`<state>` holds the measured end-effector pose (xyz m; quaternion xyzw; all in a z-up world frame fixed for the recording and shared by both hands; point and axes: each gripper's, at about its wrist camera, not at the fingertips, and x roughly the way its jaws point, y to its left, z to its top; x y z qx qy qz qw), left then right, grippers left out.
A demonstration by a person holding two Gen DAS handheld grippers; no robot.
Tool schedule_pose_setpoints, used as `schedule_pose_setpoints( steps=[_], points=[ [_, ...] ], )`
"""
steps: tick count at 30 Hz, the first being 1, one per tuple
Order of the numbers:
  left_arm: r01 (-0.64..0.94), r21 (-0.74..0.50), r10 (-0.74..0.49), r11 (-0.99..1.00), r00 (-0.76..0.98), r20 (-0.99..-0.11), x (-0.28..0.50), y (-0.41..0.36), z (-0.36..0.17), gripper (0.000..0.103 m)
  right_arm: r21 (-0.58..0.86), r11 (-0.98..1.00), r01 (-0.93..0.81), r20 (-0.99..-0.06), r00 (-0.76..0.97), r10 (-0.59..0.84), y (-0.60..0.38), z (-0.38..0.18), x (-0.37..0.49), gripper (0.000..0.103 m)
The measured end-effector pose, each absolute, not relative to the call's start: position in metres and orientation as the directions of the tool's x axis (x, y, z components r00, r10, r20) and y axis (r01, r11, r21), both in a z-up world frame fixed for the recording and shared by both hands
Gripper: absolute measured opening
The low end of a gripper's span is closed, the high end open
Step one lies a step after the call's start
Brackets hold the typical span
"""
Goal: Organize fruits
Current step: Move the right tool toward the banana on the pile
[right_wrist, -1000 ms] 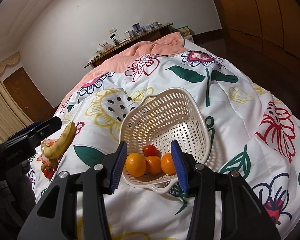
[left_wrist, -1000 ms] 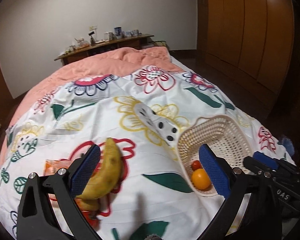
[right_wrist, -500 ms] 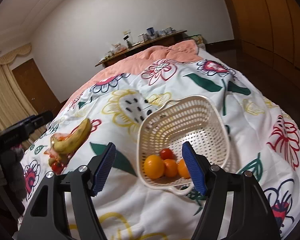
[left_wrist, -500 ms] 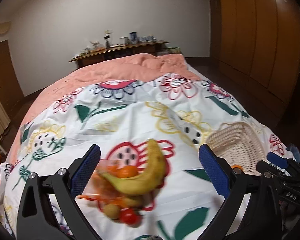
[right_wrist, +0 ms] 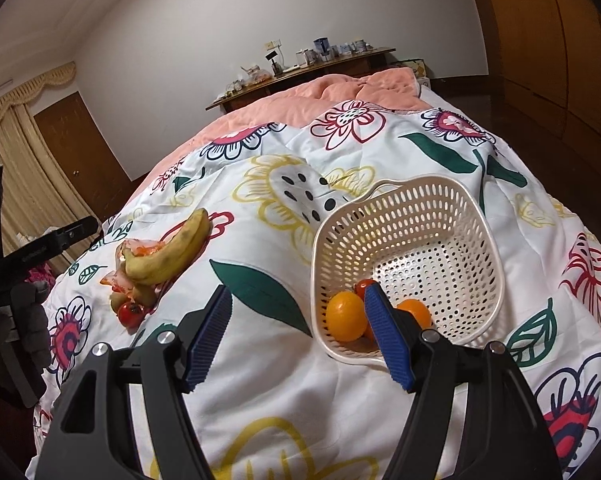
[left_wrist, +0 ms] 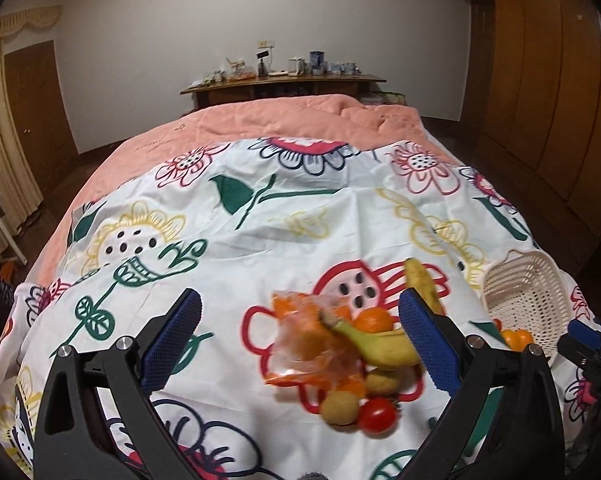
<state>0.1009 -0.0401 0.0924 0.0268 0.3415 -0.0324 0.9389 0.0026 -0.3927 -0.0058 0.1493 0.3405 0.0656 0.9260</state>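
A pile of fruit lies on the floral bedspread: a yellow banana (left_wrist: 384, 342), an orange (left_wrist: 374, 318), two brownish kiwis (left_wrist: 340, 408), a red tomato (left_wrist: 378, 416) and a crumpled orange plastic bag (left_wrist: 304, 340). My left gripper (left_wrist: 300, 344) is open and empty, its jaws spread around the pile from the near side. The pile also shows in the right wrist view, with the banana (right_wrist: 172, 252) on top. A cream perforated basket (right_wrist: 412, 256) holds oranges (right_wrist: 346, 316) and a tomato (right_wrist: 364, 286). My right gripper (right_wrist: 298, 340) is open and empty, just before the basket's near rim.
The bed carries a white floral cover (left_wrist: 260, 240) over a pink quilt (left_wrist: 300, 120). A wooden shelf with small items (left_wrist: 284, 80) stands behind the bed. Wooden wardrobes (left_wrist: 548, 100) line the right wall. A curtain and a door (right_wrist: 72, 144) are at the left.
My left gripper has swung left from the basket to the fruit pile, which now sits between its jaws. My right gripper has drawn back slightly and opened wider; the basket has not moved.
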Motion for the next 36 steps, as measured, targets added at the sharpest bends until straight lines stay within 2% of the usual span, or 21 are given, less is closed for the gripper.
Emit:
schedule_pose_setpoints(
  steps=[4, 9, 15, 17, 24, 31, 34, 36],
  points=[
    [0.056, 0.021, -0.028, 0.998, 0.756, -0.654, 0.105, -0.03, 0.084, 0.1, 0.326, 0.945, -0.038, -0.62, 0.746, 0.244, -0.385, -0.005, 0.006, 0.069],
    [0.047, 0.009, -0.03, 0.999, 0.758, -0.651, 0.102, -0.022, 0.082, 0.1, 0.381, 0.918, -0.106, -0.635, 0.692, 0.343, -0.364, 0.0, 0.022, 0.069],
    [0.039, -0.018, -0.042, 0.999, 0.772, -0.634, 0.095, -0.011, 0.087, 0.1, 0.355, 0.91, -0.214, -0.675, 0.615, 0.408, -0.307, 0.005, 0.041, 0.07],
    [0.034, -0.029, -0.044, 0.999, 0.775, -0.63, 0.093, -0.005, 0.089, 0.1, 0.314, 0.919, -0.237, -0.689, 0.61, 0.392, -0.29, 0.008, 0.046, 0.073],
    [0.025, -0.062, -0.058, 0.998, 0.779, -0.624, 0.09, 0.008, 0.09, 0.1, 0.165, 0.934, -0.316, -0.744, 0.582, 0.328, -0.232, 0.014, 0.068, 0.075],
    [0.033, -0.081, -0.076, 0.996, 0.777, -0.625, 0.089, 0.013, 0.088, 0.1, -0.014, 0.941, -0.338, -0.823, 0.539, 0.181, -0.193, 0.004, 0.097, 0.076],
    [0.031, -0.087, -0.079, 0.996, 0.776, -0.626, 0.09, 0.015, 0.087, 0.1, -0.067, 0.947, -0.315, -0.832, 0.541, 0.121, -0.193, 0.002, 0.104, 0.077],
    [0.028, -0.09, -0.079, 0.996, 0.775, -0.627, 0.09, 0.018, 0.086, 0.1, -0.017, 0.954, -0.3, -0.841, 0.521, 0.148, -0.204, 0.001, 0.11, 0.078]
  ],
)
